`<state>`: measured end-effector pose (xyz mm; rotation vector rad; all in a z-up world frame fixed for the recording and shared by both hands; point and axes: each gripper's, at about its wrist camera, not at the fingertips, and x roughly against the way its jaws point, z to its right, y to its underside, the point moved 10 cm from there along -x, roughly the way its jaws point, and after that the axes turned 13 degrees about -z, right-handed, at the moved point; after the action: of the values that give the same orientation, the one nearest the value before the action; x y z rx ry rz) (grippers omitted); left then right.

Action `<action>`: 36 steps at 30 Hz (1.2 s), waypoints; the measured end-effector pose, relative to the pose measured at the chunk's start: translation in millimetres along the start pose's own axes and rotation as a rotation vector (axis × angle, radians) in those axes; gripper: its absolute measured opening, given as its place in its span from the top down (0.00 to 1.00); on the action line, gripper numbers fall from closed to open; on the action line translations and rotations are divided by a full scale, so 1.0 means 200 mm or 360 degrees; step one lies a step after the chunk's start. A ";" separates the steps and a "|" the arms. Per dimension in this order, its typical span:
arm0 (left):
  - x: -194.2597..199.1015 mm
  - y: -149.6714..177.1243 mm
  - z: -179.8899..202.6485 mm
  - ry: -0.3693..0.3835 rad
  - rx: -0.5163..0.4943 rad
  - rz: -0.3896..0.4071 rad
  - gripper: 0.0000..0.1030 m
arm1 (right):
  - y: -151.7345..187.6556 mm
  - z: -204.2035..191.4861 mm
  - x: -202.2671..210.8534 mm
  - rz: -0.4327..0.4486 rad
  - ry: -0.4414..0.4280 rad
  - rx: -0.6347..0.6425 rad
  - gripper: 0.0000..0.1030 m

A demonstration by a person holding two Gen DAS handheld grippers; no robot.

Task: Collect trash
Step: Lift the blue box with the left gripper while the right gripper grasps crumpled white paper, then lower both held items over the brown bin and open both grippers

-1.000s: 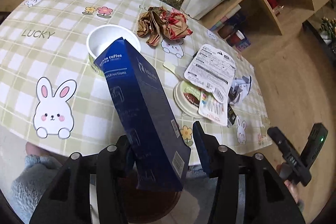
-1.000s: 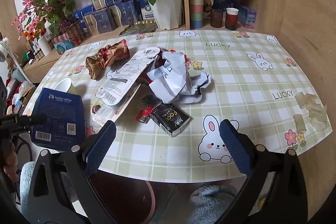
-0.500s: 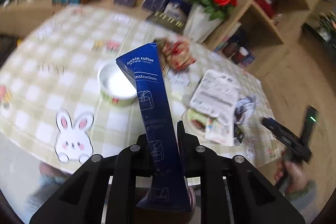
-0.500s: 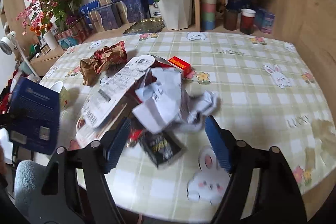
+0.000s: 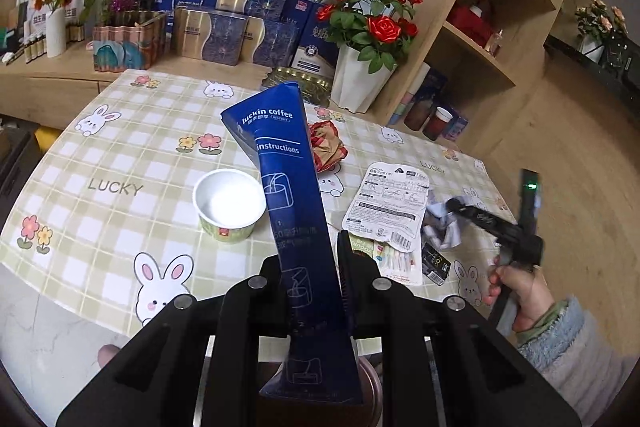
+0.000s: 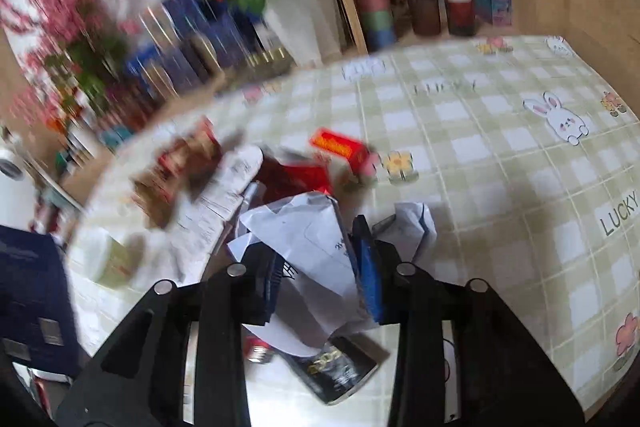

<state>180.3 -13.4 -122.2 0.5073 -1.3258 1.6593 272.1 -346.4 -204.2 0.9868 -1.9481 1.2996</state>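
My left gripper [image 5: 310, 291] is shut on a tall blue Luckin coffee box [image 5: 296, 195], held upright above the near table edge. My right gripper [image 6: 318, 267] is shut on crumpled white paper [image 6: 316, 259] in the trash pile; it also shows in the left wrist view [image 5: 460, 211] at the pile's right end. On the table lie a white paper cup [image 5: 229, 203], a crumpled brown and red wrapper [image 5: 328, 147], a white blister card [image 5: 386, 207], a black sachet [image 6: 340, 367] and a red packet [image 6: 340, 147].
The checked bunny tablecloth [image 5: 120, 155] covers a round table. A white vase of red roses [image 5: 360, 67], gift boxes [image 5: 224, 27] and a wooden shelf unit [image 5: 480, 27] stand behind it. A dark round bin [image 5: 368, 395] shows below the left gripper.
The left gripper closed on the blue box and raised it upright. The right gripper moved forward into the pile and closed on the crumpled white paper.
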 end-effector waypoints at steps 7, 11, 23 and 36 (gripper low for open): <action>0.07 0.05 0.02 0.0033 0.0007 0.0013 0.83 | 0.03 -0.14 0.41 0.0248 -0.0112 0.0102 0.68; 0.12 0.11 0.05 0.0044 -0.0010 0.0015 0.83 | 0.14 -0.27 0.58 0.0279 -0.0212 0.0162 0.68; 0.26 0.42 0.04 0.0015 -0.0023 -0.0017 0.83 | 0.73 -0.63 0.57 0.0041 -0.0353 0.0321 0.68; 0.30 0.68 -0.04 -0.0014 0.0044 -0.0087 0.83 | 1.17 -0.73 0.31 -0.0377 -0.0439 0.0235 0.65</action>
<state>38.8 18.7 -151.6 0.5629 -1.2857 1.6343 52.6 -167.6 -220.1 1.4893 -1.8789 1.2369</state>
